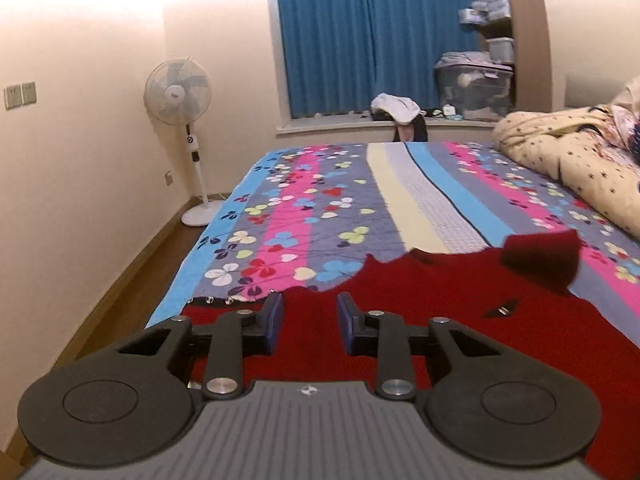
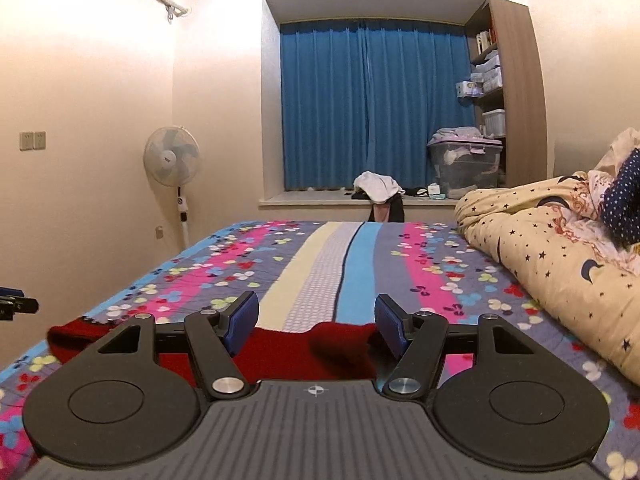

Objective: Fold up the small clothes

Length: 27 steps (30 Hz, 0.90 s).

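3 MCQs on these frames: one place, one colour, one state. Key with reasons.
1. Where does the white pedestal fan stand?
A. by the left wall
B. on the windowsill
C. on the bed

2. What colour are the window curtains?
A. green
B. blue
C. white

3. How do the right gripper jaws stand?
A. clamped on cloth
B. shut, empty
C. apart, gripping nothing

Key: 1 A, it stands on the floor beside the left wall. 2 B, plainly blue. 3 C, the dark red knitted garment lies on the floral striped bedsheet beneath the parted pads.
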Tool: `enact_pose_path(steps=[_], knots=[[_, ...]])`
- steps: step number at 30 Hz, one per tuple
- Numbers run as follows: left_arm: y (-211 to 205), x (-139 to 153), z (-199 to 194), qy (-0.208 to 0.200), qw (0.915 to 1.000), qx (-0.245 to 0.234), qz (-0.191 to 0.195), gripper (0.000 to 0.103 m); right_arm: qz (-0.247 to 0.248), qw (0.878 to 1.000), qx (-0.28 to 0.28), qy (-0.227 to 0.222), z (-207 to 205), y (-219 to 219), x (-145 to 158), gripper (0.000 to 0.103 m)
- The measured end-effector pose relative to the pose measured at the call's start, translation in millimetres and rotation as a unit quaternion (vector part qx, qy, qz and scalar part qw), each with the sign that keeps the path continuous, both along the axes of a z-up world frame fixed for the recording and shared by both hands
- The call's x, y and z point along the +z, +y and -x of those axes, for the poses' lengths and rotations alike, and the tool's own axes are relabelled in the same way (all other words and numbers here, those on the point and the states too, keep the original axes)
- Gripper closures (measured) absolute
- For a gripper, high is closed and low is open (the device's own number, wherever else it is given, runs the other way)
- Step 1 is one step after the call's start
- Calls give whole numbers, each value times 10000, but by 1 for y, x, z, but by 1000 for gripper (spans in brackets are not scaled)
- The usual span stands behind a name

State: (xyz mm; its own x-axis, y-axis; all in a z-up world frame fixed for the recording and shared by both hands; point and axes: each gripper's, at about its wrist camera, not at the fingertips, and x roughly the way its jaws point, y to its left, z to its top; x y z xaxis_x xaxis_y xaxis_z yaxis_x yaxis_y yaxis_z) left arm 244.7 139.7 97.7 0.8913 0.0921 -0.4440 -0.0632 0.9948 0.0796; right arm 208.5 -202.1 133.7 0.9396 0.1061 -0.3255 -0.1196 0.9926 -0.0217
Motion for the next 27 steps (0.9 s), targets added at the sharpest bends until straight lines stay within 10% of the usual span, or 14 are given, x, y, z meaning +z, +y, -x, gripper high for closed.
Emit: enact_pose_path(steps=[10,15,22,27], knots=[[88,-59,-71,476,9915,920,788,74,-231,9993,-3,291,-89,17,-31,38],[150,-68,-86,634,9727,1741,1398,75,-592,9959,29,676,-116,27,-62,82],[177,-77,-93,994,9610,1900,1748,74,-681,9934,216,894,-141,51,-85,83],[172,-89,-112,1155,9525,1622,2305,44,-668,9911,409,1076,-153,76,-102,80]])
